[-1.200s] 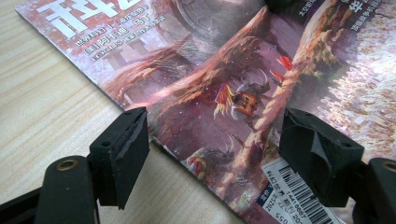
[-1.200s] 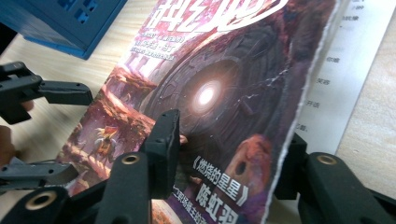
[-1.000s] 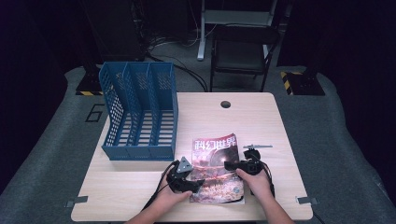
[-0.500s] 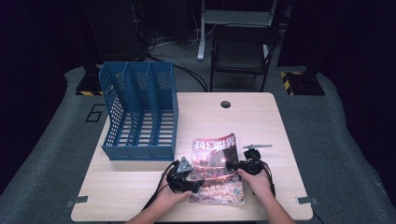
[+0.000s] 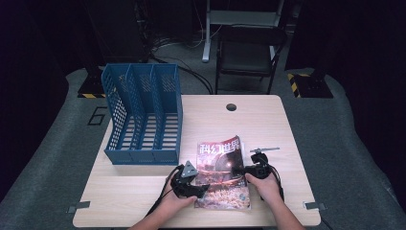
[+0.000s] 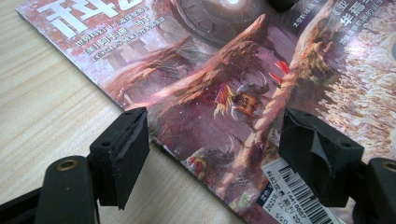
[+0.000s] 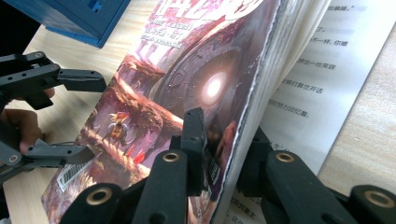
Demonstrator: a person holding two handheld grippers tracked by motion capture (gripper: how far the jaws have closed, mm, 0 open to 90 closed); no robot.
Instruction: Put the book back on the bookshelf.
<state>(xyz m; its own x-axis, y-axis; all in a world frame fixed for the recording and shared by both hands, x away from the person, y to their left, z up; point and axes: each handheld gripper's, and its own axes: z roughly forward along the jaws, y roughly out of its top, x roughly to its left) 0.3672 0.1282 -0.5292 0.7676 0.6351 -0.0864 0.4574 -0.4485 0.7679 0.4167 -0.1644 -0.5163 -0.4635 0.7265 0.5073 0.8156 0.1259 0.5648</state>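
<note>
wood table [image 5: 143,191] | glossy red magazine [image 5: 221,172] | right gripper [image 7: 224,158] closing, pinching pages | left gripper [image 6: 224,154] agape, straddling corner

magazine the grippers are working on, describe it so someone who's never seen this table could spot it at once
Start at the light wooden table and look to its near edge, right of the blue file rack. The magazine lies there between the person's two grippers. It is the one printed thing there, with a glossy reddish fantasy cover and white Chinese title characters.

The magazine [image 5: 221,173] has a reddish-brown fantasy cover with white title characters, a glowing grey disc and a white barcode label; the file rack [image 5: 143,115] is blue with slotted walls; the counter [image 5: 268,124] is pale wood grain; both claws are black.
</note>
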